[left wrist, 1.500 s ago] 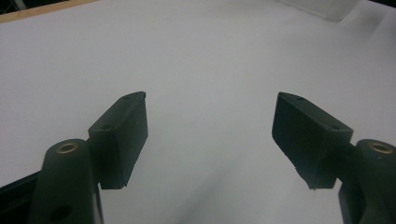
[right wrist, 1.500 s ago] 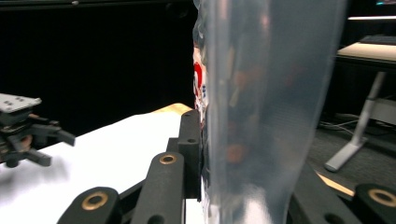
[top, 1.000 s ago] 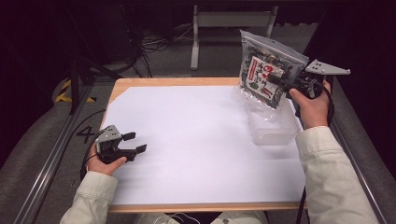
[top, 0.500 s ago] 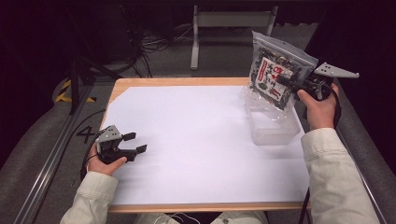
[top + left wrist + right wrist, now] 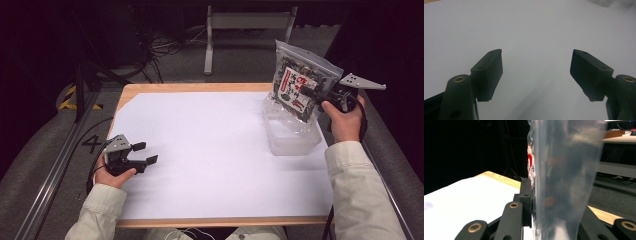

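The table [image 5: 200, 150], covered by a white sheet, spread out ahead of and between both hands. At its far right part, directly below the right hand-held gripper [image 5: 312, 93], stood a clear plastic container [image 5: 292, 135], open at the top and, as far as could be seen, with nothing in it. Above that container hung the snack bag [image 5: 300, 82], a clear pouch with a printed red, white and green packet inside. The right hand-held gripper had its jaws closed on the pouch's right edge, holding it lifted and tilted in the air, clear of the container rim. In the right gripper view the bag [image 5: 564, 182] rose straight up from between the two black jaws, pinched tight.

The left hand-held gripper [image 5: 142, 155] rested low at the near left part of the table, well apart from the bag and container. Its jaws stood wide apart with nothing between them, and only bare white sheet lay ahead of it in the left gripper view.

Judging by this layout, the bag was already picked up and carried over the container; lowering it in and letting go appeared to be what was left.
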Tool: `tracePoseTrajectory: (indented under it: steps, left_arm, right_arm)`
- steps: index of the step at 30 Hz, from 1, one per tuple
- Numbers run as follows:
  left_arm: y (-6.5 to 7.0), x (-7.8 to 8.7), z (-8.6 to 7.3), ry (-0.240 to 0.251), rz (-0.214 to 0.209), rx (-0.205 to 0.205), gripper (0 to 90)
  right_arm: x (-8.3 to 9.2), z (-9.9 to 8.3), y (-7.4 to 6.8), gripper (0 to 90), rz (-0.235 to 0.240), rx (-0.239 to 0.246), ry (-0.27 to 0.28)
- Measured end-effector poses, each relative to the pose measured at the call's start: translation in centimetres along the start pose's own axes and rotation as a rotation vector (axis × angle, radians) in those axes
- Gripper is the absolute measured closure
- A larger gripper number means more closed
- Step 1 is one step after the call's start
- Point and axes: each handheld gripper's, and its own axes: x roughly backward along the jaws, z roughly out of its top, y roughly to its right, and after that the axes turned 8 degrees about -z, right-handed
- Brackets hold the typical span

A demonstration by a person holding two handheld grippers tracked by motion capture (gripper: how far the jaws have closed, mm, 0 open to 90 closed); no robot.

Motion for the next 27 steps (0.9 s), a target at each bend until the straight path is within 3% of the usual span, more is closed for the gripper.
tracePoseTrajectory:
  steps: [14,27]
  left_arm:
    - [0.0,0.0,0.0,-0.006,-0.002,-0.001,27.2]
    - [0.1,0.0,0.0,-0.008,0.001,-0.001,27.2]
  right_arm:
    - [0.1,-1.8,0.8,74.6,-0.026,0.005,-0.037]
    - [0.1,-3.5,0.9,74.6,-0.036,0.014,-0.022]
